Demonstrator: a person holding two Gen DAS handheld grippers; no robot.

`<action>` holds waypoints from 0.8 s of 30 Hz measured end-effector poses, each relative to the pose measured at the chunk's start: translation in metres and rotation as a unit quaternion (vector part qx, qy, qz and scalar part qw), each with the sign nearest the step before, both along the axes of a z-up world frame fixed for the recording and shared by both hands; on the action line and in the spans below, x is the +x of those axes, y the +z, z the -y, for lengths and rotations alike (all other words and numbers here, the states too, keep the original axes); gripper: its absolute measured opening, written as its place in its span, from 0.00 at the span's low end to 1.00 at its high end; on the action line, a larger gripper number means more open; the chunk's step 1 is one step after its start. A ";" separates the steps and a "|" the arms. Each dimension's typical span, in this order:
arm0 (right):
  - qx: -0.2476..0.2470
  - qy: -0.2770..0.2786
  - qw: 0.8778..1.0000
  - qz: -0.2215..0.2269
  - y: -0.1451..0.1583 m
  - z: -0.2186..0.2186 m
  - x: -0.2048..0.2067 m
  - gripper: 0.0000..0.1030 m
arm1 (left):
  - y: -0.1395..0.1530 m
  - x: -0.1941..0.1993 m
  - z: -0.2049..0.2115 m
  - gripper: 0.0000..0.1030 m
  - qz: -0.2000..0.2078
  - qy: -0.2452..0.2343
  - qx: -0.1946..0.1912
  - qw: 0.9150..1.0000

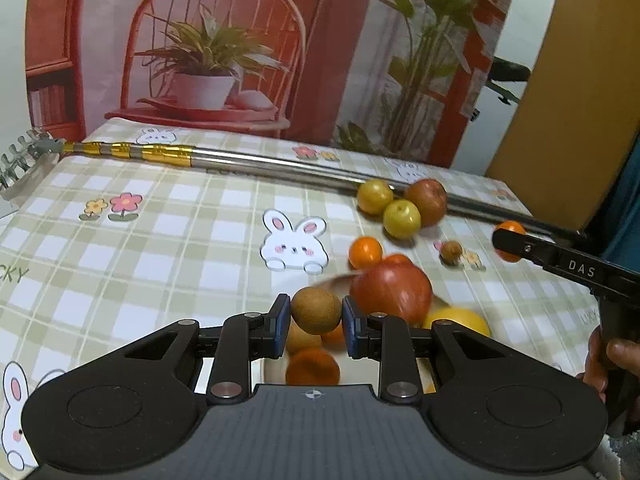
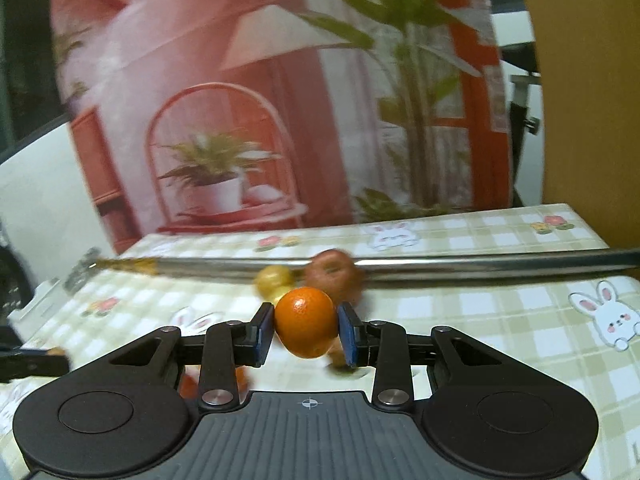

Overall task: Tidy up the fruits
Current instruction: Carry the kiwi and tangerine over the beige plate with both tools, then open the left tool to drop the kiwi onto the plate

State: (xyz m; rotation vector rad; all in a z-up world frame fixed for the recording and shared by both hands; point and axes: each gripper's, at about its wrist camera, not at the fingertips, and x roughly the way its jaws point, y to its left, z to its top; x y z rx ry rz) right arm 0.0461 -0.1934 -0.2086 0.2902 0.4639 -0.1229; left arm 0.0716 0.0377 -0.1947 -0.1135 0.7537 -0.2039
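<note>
Two fruits being carried | left tongs pinching a brown fruit above the plate | right tongs squeezing an orange over the worktop | both likely light, firm, rollable; gripping across the middle.

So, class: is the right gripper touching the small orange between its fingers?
Touching. The right wrist view shows the right gripper with both blue pads pressed against the sides of the small orange, no gap showing on either side.
</note>
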 end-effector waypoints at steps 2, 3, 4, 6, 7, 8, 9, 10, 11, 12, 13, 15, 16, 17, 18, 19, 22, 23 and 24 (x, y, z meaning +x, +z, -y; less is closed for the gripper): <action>0.008 0.010 1.000 -0.001 0.000 -0.013 -0.007 0.30 | -0.002 -0.005 0.000 0.28 -0.003 -0.008 -0.001 1.000; 0.014 0.014 1.000 -0.002 0.000 -0.018 -0.010 0.30 | -0.004 -0.007 0.000 0.28 -0.005 -0.012 -0.001 1.000; 0.019 0.017 1.000 -0.004 -0.001 -0.023 -0.014 0.30 | -0.005 -0.009 0.001 0.28 -0.007 -0.018 -0.001 1.000; 0.029 0.023 0.999 -0.006 0.000 -0.031 -0.021 0.30 | -0.007 -0.012 0.001 0.28 -0.010 -0.025 -0.002 1.000; 0.035 0.025 0.999 -0.007 0.000 -0.034 -0.025 0.30 | -0.008 -0.013 0.001 0.28 -0.012 -0.028 -0.002 1.000; 0.038 0.030 0.999 -0.008 0.000 -0.037 -0.028 0.30 | -0.009 -0.014 0.001 0.28 -0.015 -0.029 -0.002 0.999; 0.036 0.033 0.999 -0.009 0.001 -0.041 -0.031 0.30 | -0.011 -0.014 0.002 0.28 -0.019 -0.032 -0.003 0.999; 0.034 0.035 0.999 -0.010 0.001 -0.043 -0.033 0.30 | -0.013 -0.015 0.002 0.28 -0.023 -0.035 -0.002 0.999; 0.035 0.037 0.999 -0.011 0.002 -0.046 -0.036 0.30 | -0.016 -0.016 0.003 0.28 -0.026 -0.037 -0.001 0.999; 0.037 0.040 0.998 -0.013 0.002 -0.049 -0.039 0.30 | -0.018 -0.018 0.004 0.28 -0.030 -0.040 -0.001 0.999; 0.039 0.043 0.998 -0.014 0.002 -0.051 -0.040 0.30 | -0.020 -0.019 0.005 0.28 -0.035 -0.042 -0.001 0.999; 0.038 0.045 0.998 -0.014 0.003 -0.054 -0.042 0.31 | -0.023 -0.018 0.006 0.28 -0.044 -0.048 -0.001 0.998; 0.039 0.047 0.998 -0.015 0.003 -0.055 -0.043 0.30 | -0.025 -0.018 0.006 0.28 -0.048 -0.050 0.000 0.998; 0.043 0.049 0.998 -0.016 0.003 -0.056 -0.043 0.30 | -0.026 -0.018 0.007 0.28 -0.051 -0.052 0.002 0.997; 0.046 0.050 0.998 -0.017 0.002 -0.057 -0.043 0.30 | -0.027 -0.018 0.007 0.28 -0.053 -0.052 0.004 0.997; 0.048 0.051 0.997 -0.018 0.002 -0.058 -0.043 0.30 | -0.028 -0.018 0.008 0.28 -0.054 -0.052 0.007 0.997; 0.044 0.056 0.997 -0.022 0.001 -0.063 -0.043 0.30 | -0.033 -0.018 0.007 0.28 -0.060 -0.051 0.012 0.997; 0.043 0.058 0.997 -0.023 0.001 -0.064 -0.043 0.30 | -0.034 -0.018 0.007 0.28 -0.062 -0.050 0.013 0.997; 0.043 0.060 0.997 -0.024 0.001 -0.065 -0.043 0.30 | -0.036 -0.017 0.008 0.28 -0.064 -0.049 0.016 0.997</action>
